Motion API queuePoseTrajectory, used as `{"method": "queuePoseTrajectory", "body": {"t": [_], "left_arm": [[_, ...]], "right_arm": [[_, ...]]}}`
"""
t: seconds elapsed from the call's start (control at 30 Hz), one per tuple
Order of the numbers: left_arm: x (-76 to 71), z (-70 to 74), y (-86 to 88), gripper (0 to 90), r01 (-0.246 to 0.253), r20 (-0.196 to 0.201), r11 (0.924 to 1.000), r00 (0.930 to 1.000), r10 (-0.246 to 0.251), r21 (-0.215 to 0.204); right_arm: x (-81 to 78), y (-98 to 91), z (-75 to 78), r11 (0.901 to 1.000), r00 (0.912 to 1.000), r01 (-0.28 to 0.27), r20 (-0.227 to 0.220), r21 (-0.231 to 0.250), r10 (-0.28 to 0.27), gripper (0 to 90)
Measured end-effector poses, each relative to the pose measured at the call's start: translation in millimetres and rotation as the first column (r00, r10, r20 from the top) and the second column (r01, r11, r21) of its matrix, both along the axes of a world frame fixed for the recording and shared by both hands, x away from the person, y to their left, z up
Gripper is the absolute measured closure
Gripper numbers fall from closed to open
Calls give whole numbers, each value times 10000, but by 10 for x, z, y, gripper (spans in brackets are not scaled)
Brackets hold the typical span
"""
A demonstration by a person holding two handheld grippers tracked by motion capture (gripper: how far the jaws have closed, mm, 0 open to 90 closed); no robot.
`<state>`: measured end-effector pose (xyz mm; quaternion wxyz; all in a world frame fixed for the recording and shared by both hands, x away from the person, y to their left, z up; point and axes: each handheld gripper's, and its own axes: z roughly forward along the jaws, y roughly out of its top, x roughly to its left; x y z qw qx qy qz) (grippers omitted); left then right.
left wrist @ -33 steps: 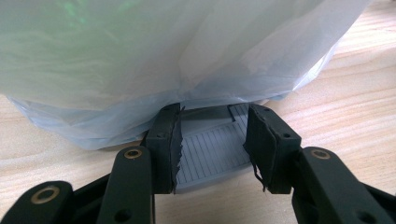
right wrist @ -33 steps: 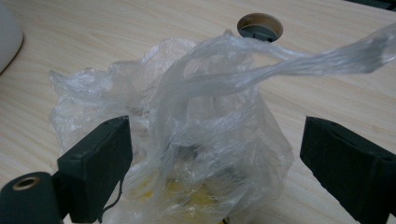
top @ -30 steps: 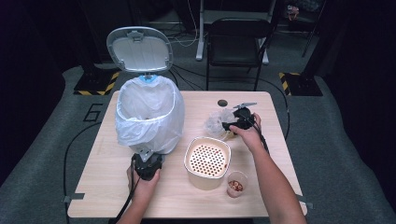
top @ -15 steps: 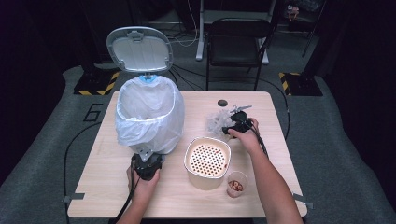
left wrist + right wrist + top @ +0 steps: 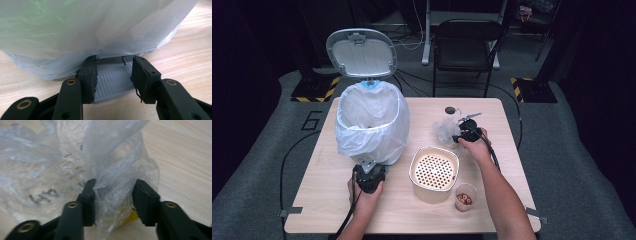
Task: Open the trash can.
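left gripper [image 5: 370, 176] sits at the near foot of the bin [image 5: 371, 125], jaws parted about halfway. in the left gripper view [image 5: 113, 77] they straddle the grey ribbed pedal [image 5: 113, 76] without clearly touching it, and the white liner [image 5: 87, 32] hangs just above the jaw tips. right gripper [image 5: 468, 131] is across the table at the crumpled clear plastic bag [image 5: 446, 131]. in the right gripper view [image 5: 113, 202] its jaws are also open about halfway, with a fold of the bag [image 5: 112, 177] bunched between them; film lies against the left jaw, can't tell if the right one touches it. a yellow bit [image 5: 131, 216] shows through the film near the right jaw.

containers: the bin is lined with the white bag and its lid [image 5: 361, 52] stands open behind; a small brownish item is just visible deep inside, unclear what. cream perforated basket [image 5: 434, 173] sits between the two grippers, nearer the person, nothing visible on its holes. small clear cup [image 5: 465, 197] just beside the basket on the right gripper's side holds reddish-brown pieces. small dark object [image 5: 450, 110] lies on the table [image 5: 502, 165] just beyond the plastic bag.
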<state>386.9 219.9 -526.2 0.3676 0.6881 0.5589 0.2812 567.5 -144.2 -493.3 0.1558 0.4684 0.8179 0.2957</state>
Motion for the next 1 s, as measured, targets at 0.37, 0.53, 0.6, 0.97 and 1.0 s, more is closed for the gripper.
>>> {"method": "queuePoseTrajectory", "body": {"t": [0.37, 0.53, 0.6, 0.97, 1.0], "left_arm": [[0, -3, -2, 555, -5, 34, 10000, 10000, 5, 4], [3, -9, -8, 555, -55, 121, 10000, 9999, 56, -52], [3, -8, -7, 554, -48, 110, 10000, 9999, 49, -31], [4, -7, -3, 554, -12, 106, 10000, 9999, 12, 23], [4, -7, -3, 555, -17, 109, 10000, 9999, 17, 12]], "right_arm": [[-22, -9, 69, 9998, 9999, -4, 118, 202, 1, 778], [-36, -32, 124, 9994, 9999, 12, 171, 359, -18, 807], [-46, -36, 160, 9995, 9996, -13, 272, 312, 4, 812], [-152, -140, 426, 9966, 9989, -15, 473, 825, -24, 819], [-158, -154, 454, 9972, 9983, -71, 577, 748, 27, 819]]}}
